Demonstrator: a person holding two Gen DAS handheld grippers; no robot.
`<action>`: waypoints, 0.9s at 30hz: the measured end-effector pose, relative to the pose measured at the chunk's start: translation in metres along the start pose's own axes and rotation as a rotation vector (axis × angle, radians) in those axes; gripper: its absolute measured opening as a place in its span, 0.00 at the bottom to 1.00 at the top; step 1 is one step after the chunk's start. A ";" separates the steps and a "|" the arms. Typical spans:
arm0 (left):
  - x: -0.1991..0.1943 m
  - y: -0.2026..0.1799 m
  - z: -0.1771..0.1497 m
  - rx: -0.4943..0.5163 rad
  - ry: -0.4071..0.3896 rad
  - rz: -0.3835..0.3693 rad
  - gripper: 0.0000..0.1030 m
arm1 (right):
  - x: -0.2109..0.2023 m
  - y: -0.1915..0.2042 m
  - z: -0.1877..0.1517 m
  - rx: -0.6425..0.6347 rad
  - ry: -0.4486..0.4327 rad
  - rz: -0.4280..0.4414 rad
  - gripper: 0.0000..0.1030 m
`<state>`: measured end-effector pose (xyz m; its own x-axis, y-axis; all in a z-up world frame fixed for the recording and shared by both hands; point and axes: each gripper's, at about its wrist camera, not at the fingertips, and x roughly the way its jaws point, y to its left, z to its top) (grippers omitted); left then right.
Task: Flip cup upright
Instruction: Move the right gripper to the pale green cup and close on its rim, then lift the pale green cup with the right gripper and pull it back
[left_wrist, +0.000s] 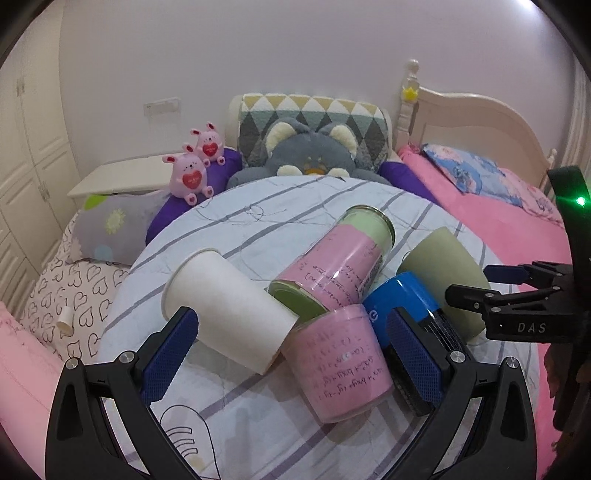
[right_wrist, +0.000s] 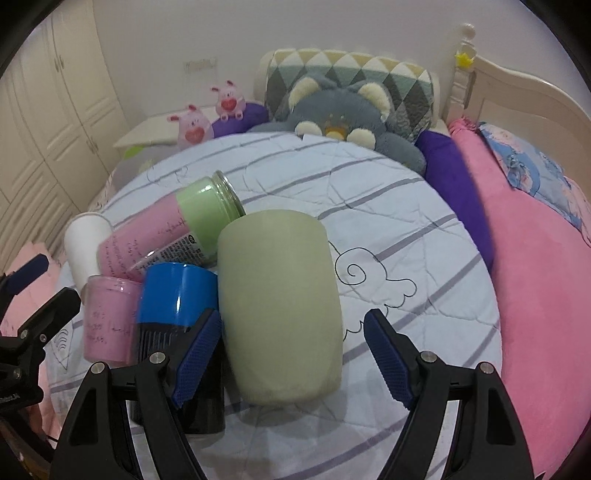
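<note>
On the striped quilt (right_wrist: 388, 206) of the bed, a cluster of five containers lies tumbled together. Landmark for all positions: the blue-and-black bottle (right_wrist: 177, 306).

Objects:
- Sage-green cup (right_wrist: 280, 306): touching the bottle's right side, lying on its side or steeply tilted, one end toward the right camera. Cannot tell whether that near end is mouth or base.
- White paper cup (left_wrist: 225, 314): well left of the bottle, on its side, mouth at lower right.
- Two pink-sleeved jars: one (left_wrist: 347, 362) just left of the bottle, one (left_wrist: 332, 266) behind it, leaning over the others.

Handling, judged:
- Green cup looks matte, thick-walled and stiff, moderately heavy, possibly ceramic, so breakable. Soft bedding gives a poor footing once upright. Hold across mid-body, where the wall is broadest.
- Paper cup is light and crushable; light squeeze only.

Grippers:
- Right hand-held gripper (right_wrist: 291, 354): released, jaws spread wide. Left finger sits in the seam between bottle and green cup, right finger stands clear of the cup's far side. Cup body lies between them, nothing held.
- Left hand-held gripper (left_wrist: 291, 354): released, holding nothing. Straddles the near pink jar and the paper cup's mouth end; right pad lies against the bottle.
</note>
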<state>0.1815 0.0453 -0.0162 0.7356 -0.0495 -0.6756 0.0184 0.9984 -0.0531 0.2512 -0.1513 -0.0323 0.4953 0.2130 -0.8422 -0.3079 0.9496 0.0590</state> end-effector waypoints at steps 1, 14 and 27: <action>0.001 -0.001 0.000 0.007 0.002 -0.006 1.00 | 0.002 0.000 0.001 -0.001 0.011 0.005 0.78; 0.016 -0.002 0.004 0.038 0.030 -0.008 1.00 | 0.034 0.009 0.017 -0.104 0.166 0.080 0.78; 0.017 0.002 0.000 0.031 0.042 0.020 1.00 | 0.044 0.022 0.010 -0.124 0.210 0.075 0.75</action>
<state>0.1946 0.0462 -0.0276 0.7073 -0.0298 -0.7063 0.0251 0.9995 -0.0170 0.2745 -0.1187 -0.0626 0.2920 0.2168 -0.9315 -0.4409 0.8948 0.0700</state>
